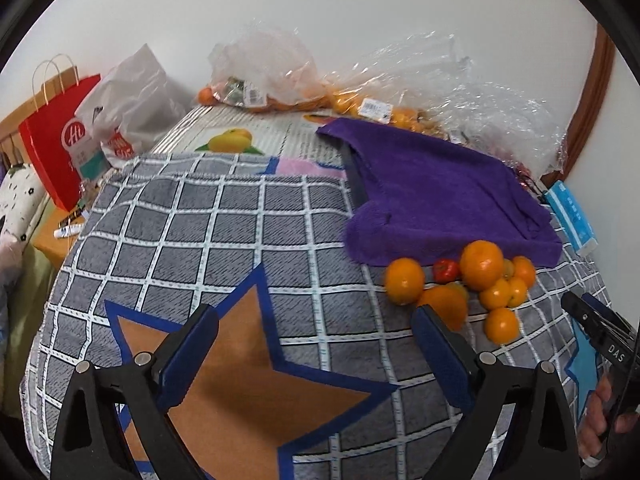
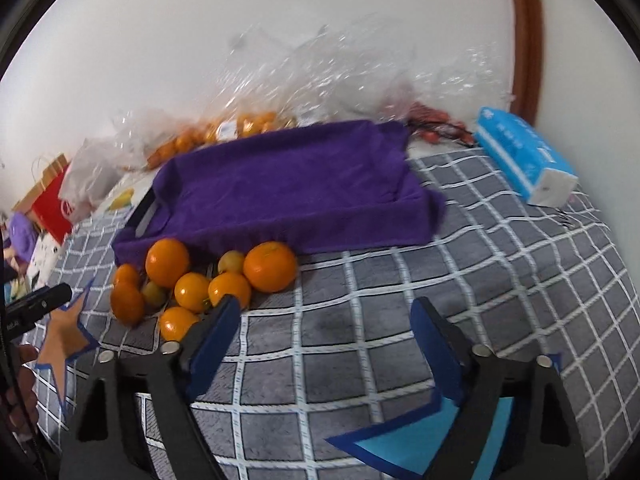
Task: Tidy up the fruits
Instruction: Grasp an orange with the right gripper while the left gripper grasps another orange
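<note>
A pile of loose fruit lies on the grey checked cloth (image 1: 224,224) in front of a tray draped in a purple towel (image 1: 444,184): several oranges (image 1: 481,265) and small yellow-orange tomatoes (image 1: 496,294), plus one red tomato (image 1: 445,270). The pile (image 2: 270,266) and the purple tray (image 2: 288,184) also show in the right wrist view. My left gripper (image 1: 316,326) is open and empty over an orange star patch, left of the pile. My right gripper (image 2: 326,320) is open and empty, just right of and in front of the pile.
Clear plastic bags of oranges (image 1: 272,80) lie along the back wall. A red paper bag (image 1: 60,136) and a white plastic bag (image 1: 132,104) stand at the left. A blue tissue pack (image 2: 524,156) lies right of the tray. A brown door frame (image 2: 528,32) rises behind.
</note>
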The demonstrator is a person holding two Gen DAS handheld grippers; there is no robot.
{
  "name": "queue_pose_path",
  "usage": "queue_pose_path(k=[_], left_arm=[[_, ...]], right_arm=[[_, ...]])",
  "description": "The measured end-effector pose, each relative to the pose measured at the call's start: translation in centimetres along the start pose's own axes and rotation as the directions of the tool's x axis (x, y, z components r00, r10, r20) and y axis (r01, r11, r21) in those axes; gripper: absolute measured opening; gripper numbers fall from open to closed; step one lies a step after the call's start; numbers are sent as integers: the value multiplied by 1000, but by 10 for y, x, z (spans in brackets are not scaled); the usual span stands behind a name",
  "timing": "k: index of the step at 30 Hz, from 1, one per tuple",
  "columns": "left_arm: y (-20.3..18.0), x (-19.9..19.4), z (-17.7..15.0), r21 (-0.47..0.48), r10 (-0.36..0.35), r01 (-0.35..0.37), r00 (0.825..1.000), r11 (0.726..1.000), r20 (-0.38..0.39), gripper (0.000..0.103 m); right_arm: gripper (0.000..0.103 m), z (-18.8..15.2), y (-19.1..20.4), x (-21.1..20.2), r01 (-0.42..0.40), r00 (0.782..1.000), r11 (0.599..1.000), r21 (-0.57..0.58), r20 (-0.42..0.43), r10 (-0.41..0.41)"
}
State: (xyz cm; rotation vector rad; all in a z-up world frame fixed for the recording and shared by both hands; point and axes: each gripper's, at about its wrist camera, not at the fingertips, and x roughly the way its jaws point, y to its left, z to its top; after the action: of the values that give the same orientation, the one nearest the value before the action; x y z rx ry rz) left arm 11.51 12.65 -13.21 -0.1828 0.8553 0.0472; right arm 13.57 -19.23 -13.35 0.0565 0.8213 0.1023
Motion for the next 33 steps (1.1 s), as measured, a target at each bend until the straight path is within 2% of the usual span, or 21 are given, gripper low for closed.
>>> queue_pose_path(k=[1, 3, 5, 16, 19, 21, 22, 26, 30, 33], left_arm=[[1, 2, -1, 0, -4, 4, 1000, 1000, -1, 95], [3, 6, -1, 3, -13, 13, 1000, 1000, -3, 94], [3, 10, -2, 2, -22, 22, 1000, 1000, -1, 94], [-1, 22, 2, 7, -100, 100, 995, 995, 13, 94], [-3, 23, 2, 15, -105, 105, 994, 994, 20, 94], [-5, 23, 2, 10, -118, 118, 993, 993, 20, 94], [-5, 24, 2, 7, -125, 125, 992, 992, 18, 94], [-10, 24, 3, 8, -136, 136, 991, 991, 14, 94], [-17, 22, 3, 16, -139, 139, 990, 990, 11, 94], [-24, 24, 2, 14, -156, 156, 988, 988, -3, 94]], right_arm=[[80, 1, 4, 4, 0, 1000, 1000, -12, -2, 0], [67, 5, 9, 13, -24, 1000, 999, -24, -12, 24], [61, 10, 10, 20, -39, 999, 999, -12, -22, 39], [60, 27, 15, 66, -154, 983, 986, 71, -88, 159], [52, 26, 11, 72, -208, 972, 973, 99, -95, 217], [42, 25, 6, 71, -222, 967, 969, 112, -98, 233], [42, 25, 5, 71, -226, 967, 968, 113, -99, 237], [42, 23, -3, 57, -202, 974, 973, 112, -83, 212], [42, 17, -11, 36, -102, 992, 994, 44, -65, 105], [42, 11, -14, 37, -84, 993, 996, 19, -87, 85]])
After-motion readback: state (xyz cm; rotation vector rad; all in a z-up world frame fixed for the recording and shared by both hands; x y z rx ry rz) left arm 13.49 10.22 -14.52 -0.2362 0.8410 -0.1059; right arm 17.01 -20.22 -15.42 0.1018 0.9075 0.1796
